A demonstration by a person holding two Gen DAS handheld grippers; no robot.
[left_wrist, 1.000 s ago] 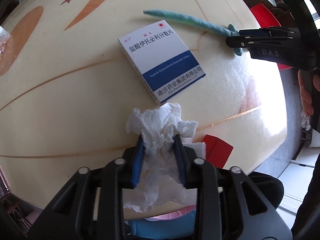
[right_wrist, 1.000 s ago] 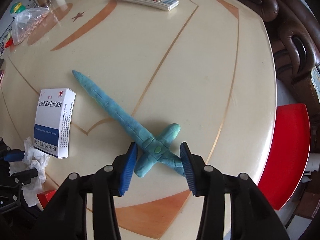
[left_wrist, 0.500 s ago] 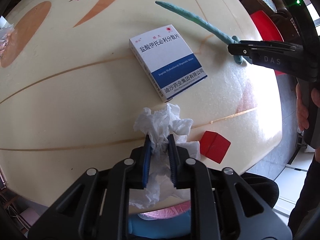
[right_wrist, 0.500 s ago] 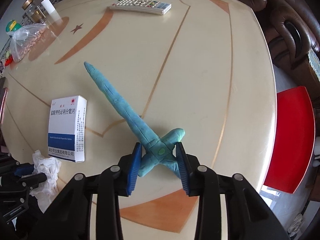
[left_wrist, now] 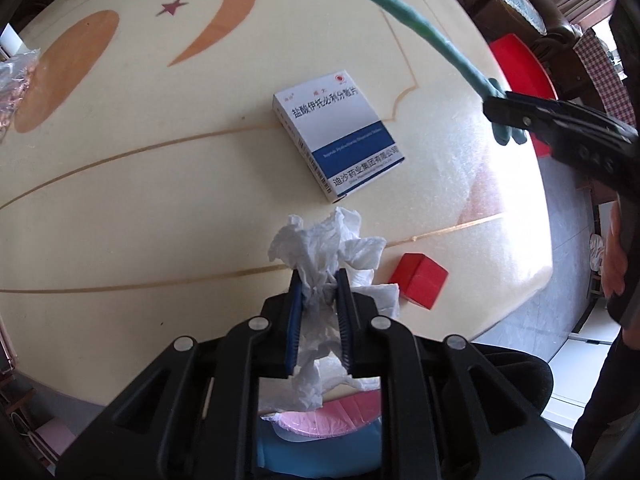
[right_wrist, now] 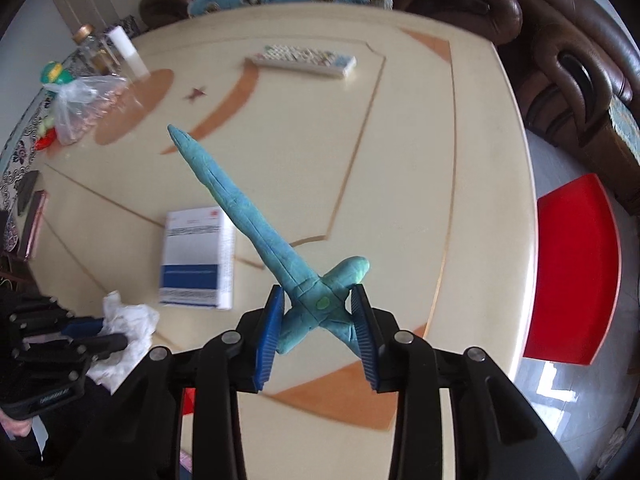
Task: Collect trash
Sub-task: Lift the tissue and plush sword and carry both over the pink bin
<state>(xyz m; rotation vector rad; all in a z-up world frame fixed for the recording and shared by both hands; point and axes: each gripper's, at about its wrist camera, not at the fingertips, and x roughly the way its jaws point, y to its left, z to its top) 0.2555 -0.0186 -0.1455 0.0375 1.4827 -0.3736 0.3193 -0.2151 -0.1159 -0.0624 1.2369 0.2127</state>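
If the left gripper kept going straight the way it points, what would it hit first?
The left gripper is shut on a crumpled tissue and points steeply down. Straight ahead the tissue would meet the table first, probably just short of the medicine box; depth is unclear.

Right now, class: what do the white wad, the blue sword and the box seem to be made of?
White wad: thin tissue paper, crumpled, matte.
Blue sword: probably modelling clay, soft and dull, surface lumpy with pressed lines.
Box: printed cardboard, smooth with crisp folded edges.

Bright daylight from right; glare on table (left_wrist: 492, 184) right edge. Heavy fisheye warp, dark corners. Right-wrist view slightly motion-blurred.
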